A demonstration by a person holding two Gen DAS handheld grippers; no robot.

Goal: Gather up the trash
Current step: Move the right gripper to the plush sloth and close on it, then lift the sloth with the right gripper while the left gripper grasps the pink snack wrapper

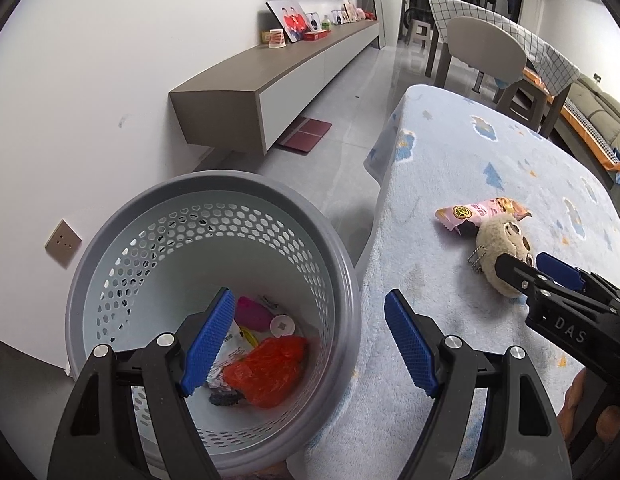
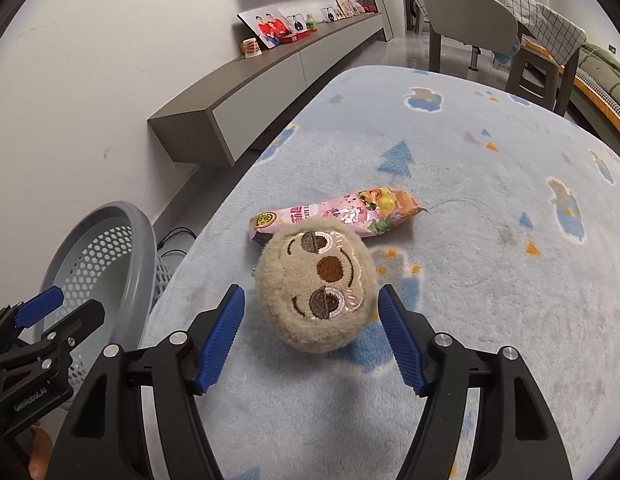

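Observation:
A pink snack wrapper (image 1: 481, 212) (image 2: 337, 214) lies on the table's blue fleece cover (image 1: 469, 152) (image 2: 489, 152). Just in front of it sits a beige plush sloth head (image 1: 497, 240) (image 2: 317, 284) with a small ball chain. My right gripper (image 2: 310, 292) (image 1: 523, 260) is open around the plush, which lies between the blue pads (image 2: 226, 332) with a gap on the left. My left gripper (image 1: 310, 294) (image 2: 76, 302) hangs open and empty over the grey perforated basket (image 1: 214, 180) (image 2: 110, 212) beside the table. In the basket lie an orange plastic bag (image 1: 270, 372), wrappers and a pink item (image 1: 252, 312).
A long floating cabinet (image 1: 270, 80) with photo frames runs along the white wall. A grey chair (image 1: 485, 48), a table with a checked cloth and a sofa stand beyond the table. A dark red flat mat (image 1: 308, 134) lies on the tiled floor.

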